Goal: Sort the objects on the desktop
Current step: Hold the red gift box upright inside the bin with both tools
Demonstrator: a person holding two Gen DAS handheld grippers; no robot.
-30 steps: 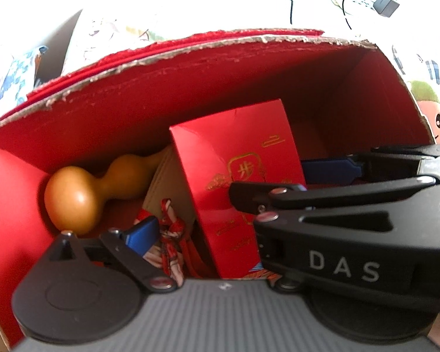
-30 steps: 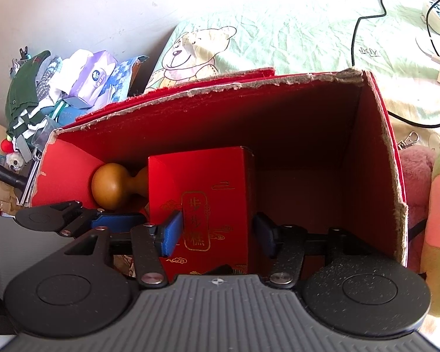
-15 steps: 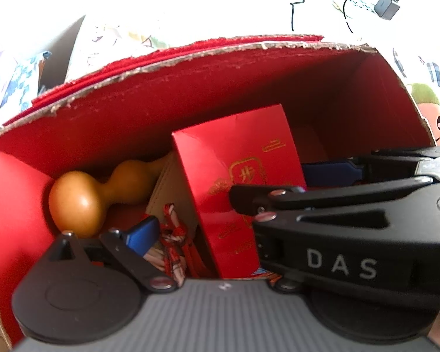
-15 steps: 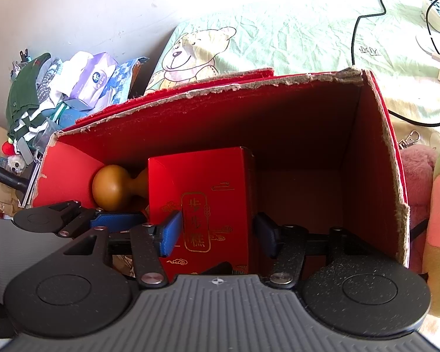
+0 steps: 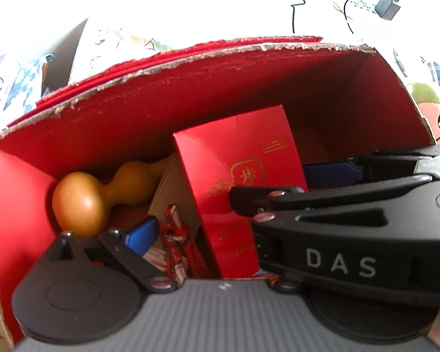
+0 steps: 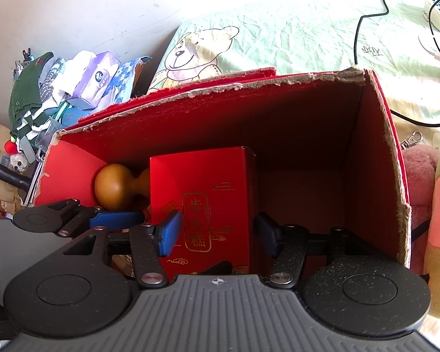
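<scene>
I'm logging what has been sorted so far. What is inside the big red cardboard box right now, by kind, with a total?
Small red gift box: 1
Wooden gourd: 1
Red knotted cord bundle: 1
Total: 3 in the big red cardboard box

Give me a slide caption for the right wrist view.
Right gripper open astride upright red carton inside red box, gourd to its left.

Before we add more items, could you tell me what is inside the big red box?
Inside the big red box stand a small red carton, a tan gourd behind it and a red knotted cord. The floor under these is covered.
</scene>
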